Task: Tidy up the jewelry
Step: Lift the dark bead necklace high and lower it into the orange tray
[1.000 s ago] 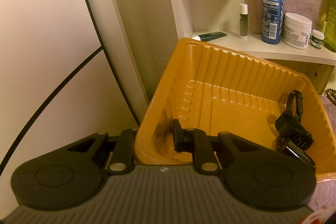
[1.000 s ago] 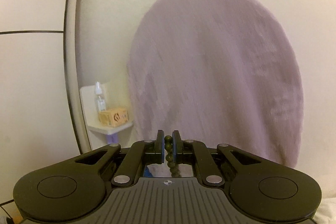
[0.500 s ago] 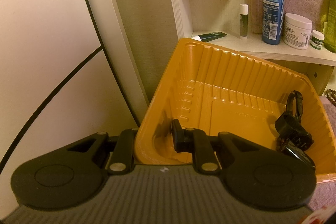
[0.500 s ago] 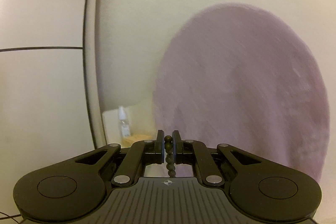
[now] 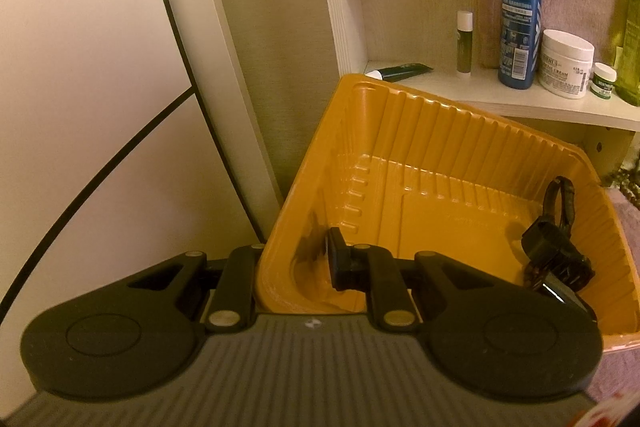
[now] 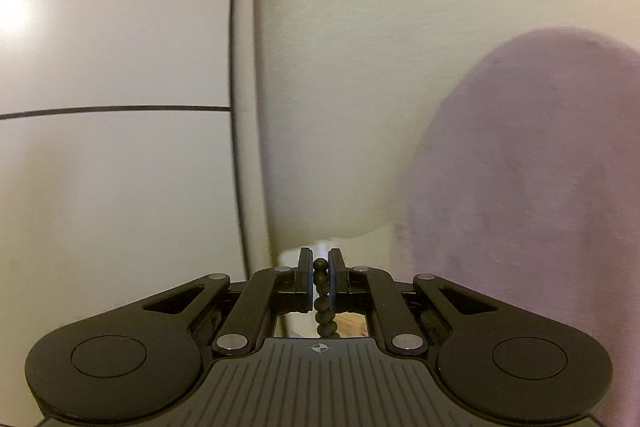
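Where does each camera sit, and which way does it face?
Left wrist: on the left claw, facing the orange tray it grips, a black watch inside, shelf behind.
Right wrist: on the right claw, facing a wall, pinching a bead string.
Shared: perhaps only the mauve fabric; neither shows the other claw.

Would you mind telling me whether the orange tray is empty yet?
Not empty: a black watch lies inside the orange tray, against its right wall. The rest of its floor looks bare.

A pale wooden shelf [image 5: 472, 99] holds a blue spray bottle [image 5: 519, 27] and a white cream jar [image 5: 566, 63]. A thin lip balm stick [image 5: 464, 41] stands there too.
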